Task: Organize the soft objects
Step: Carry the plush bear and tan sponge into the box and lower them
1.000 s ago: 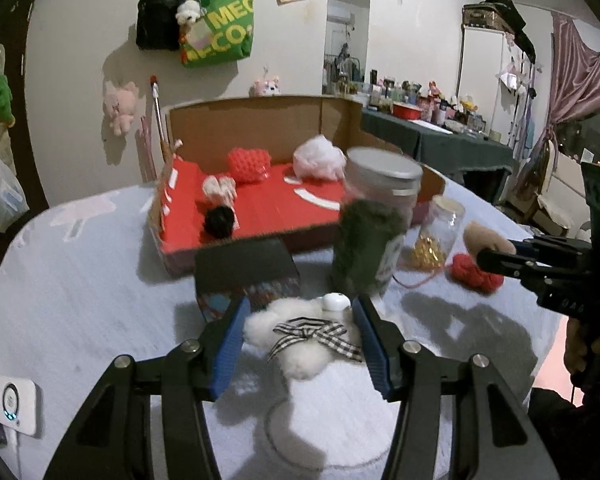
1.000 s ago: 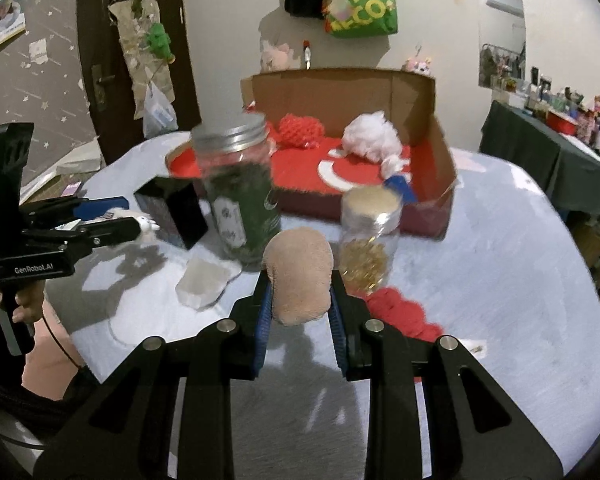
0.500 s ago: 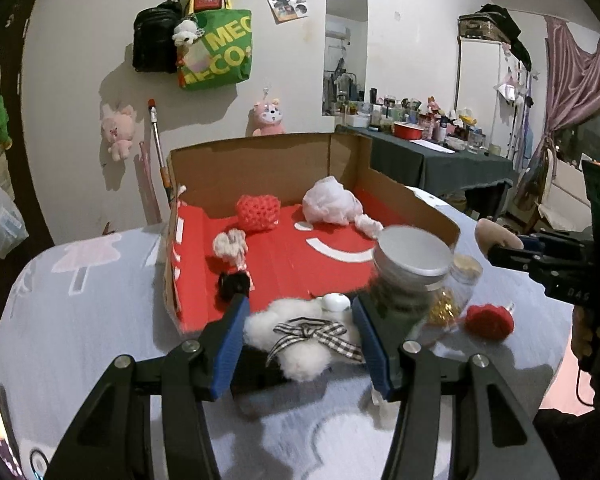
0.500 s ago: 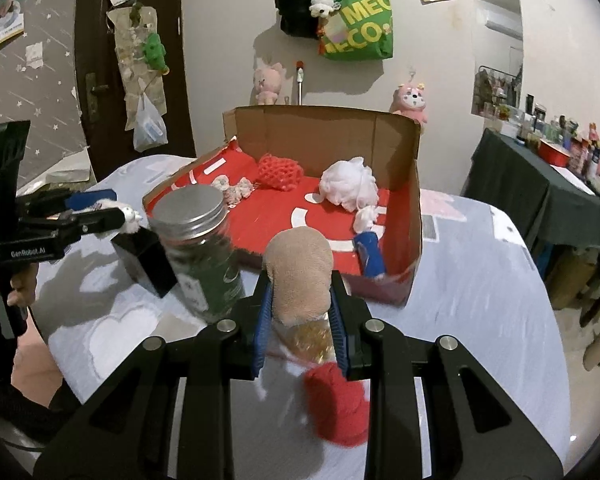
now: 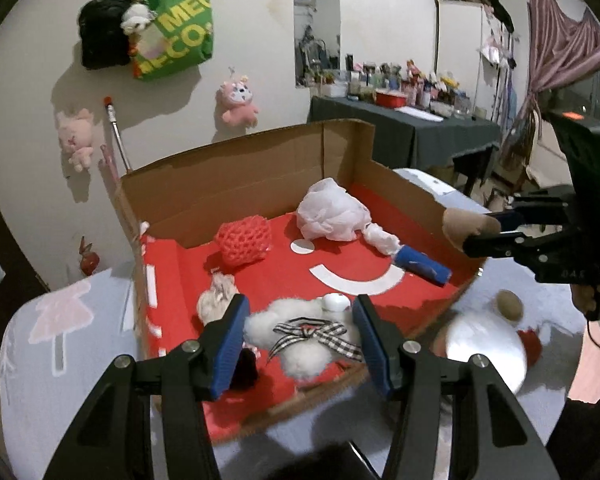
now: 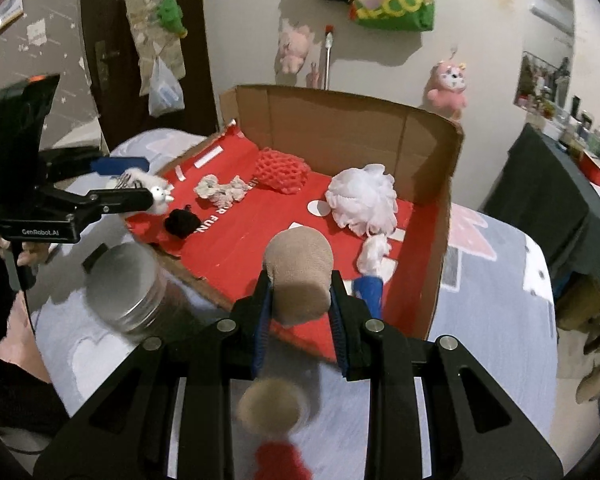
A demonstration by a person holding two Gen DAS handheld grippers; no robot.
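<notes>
My left gripper (image 5: 300,336) is shut on a white fluffy plush with a checked bow (image 5: 304,334), held above the front edge of the red-lined cardboard box (image 5: 260,168). My right gripper (image 6: 298,312) is shut on a tan soft roll (image 6: 298,270), held over the box's near edge (image 6: 440,240). Inside the box lie a red mesh ball (image 5: 242,240), a white bath pouf (image 6: 362,196), a blue-handled white piece (image 5: 418,266), a grey-white scrunchie (image 6: 222,190) and a black pom (image 6: 180,220). Each gripper shows in the other's view: the left gripper (image 6: 140,196) and the right gripper (image 5: 472,232).
A metal-lidded jar (image 6: 126,280) and a cork-lidded jar (image 6: 272,402) stand on the pale cloth table in front of the box, with a red soft thing (image 6: 280,460) beside them. Plush toys and a green bag (image 5: 172,32) hang on the wall. A dark cluttered table (image 5: 400,128) stands at the right.
Both grippers rose and travelled forward from the jars on the table to over the box, each keeping its soft object. The jars now lie below and behind the fingertips.
</notes>
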